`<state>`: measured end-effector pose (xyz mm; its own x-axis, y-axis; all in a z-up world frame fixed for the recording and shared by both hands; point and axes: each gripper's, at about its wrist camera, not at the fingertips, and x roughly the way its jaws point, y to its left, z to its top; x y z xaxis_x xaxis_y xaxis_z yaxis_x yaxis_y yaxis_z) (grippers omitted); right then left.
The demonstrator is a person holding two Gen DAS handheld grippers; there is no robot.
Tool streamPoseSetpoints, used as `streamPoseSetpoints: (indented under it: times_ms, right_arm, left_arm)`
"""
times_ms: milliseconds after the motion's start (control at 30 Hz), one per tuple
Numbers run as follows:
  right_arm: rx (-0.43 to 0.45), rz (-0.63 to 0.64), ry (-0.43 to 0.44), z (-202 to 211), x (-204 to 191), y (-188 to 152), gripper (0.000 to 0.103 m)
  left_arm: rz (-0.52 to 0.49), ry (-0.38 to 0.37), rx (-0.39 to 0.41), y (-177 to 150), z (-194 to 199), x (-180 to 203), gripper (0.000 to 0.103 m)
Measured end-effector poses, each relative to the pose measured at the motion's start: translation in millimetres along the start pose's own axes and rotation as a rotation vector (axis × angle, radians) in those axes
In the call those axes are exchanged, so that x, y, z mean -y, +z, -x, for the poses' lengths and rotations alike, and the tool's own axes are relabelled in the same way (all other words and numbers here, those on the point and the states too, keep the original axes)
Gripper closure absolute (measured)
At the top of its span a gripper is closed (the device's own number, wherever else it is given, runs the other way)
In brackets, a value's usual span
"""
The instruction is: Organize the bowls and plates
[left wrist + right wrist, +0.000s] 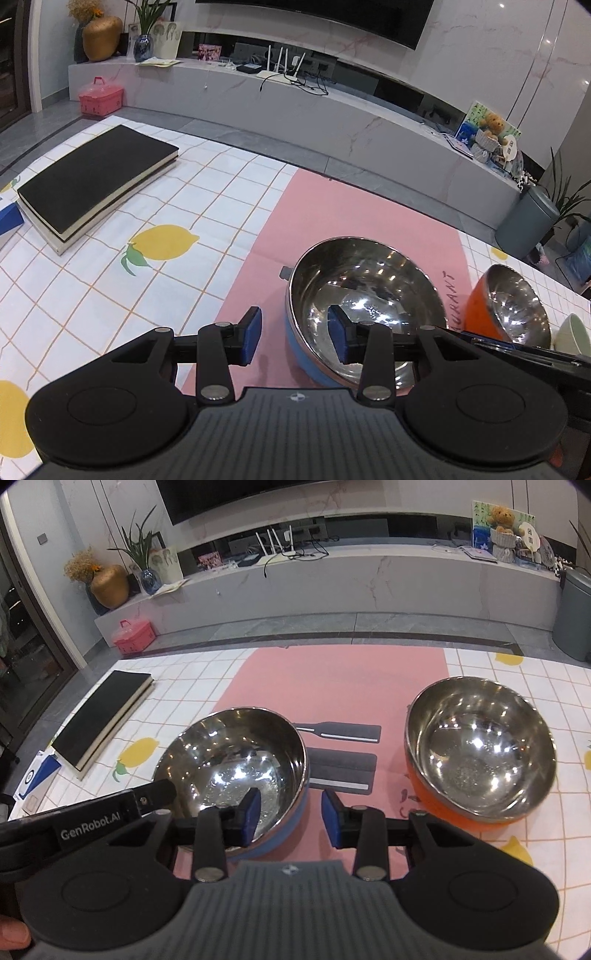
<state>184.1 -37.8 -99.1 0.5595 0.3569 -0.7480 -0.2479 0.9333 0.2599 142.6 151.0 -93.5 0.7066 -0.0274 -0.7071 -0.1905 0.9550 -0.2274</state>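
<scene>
A steel bowl with a blue outer wall [365, 295] [236, 768] stands upright on the pink mat. My left gripper [295, 336] straddles its left rim, one pad inside and one outside, with clear gaps to the wall; it is open. My right gripper [291, 816] straddles the opposite rim the same way, pads apart from the wall, also open. To the right a steel bowl with an orange outer wall [480, 753] [517, 306] sits tilted on the mat's edge. A small pale green bowl [570, 334] shows at the far right.
A black book [96, 177] lies on a thicker white one at the left of the lemon-print tablecloth [162, 243]. A blue and white box [35, 779] sits beside it. The pink mat [332, 686] carries printed cutlery. The table's far edge meets grey floor.
</scene>
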Motion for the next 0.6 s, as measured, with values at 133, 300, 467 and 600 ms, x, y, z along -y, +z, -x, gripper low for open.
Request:
streamPoseSetpoints:
  times_ms: [133, 300, 467, 600]
  right_arm:
    - [-0.013, -0.005, 0.004, -7.0, -0.8, 0.8, 0.08]
    - [-0.011, -0.005, -0.01, -8.9, -1.0, 0.1, 0.088]
    - [-0.018, -0.026, -0.001, -10.8, 1.6, 0.5, 0.088]
    - [-0.015, -0.032, -0.003, -10.0, 2.0, 1.2, 0.09]
  left_arm:
    - [0.005, -0.004, -0.01, -0.3, -6.2, -1.5, 0.062]
    - [0.021, -0.012, -0.027, -1.6, -12.1, -4.5, 0.076]
    - [0.027, -0.034, -0.028, -1.7, -12.9, -2.7, 0.085]
    - [0.02, -0.02, -0.035, -0.7, -13.4, -0.3, 0.087]
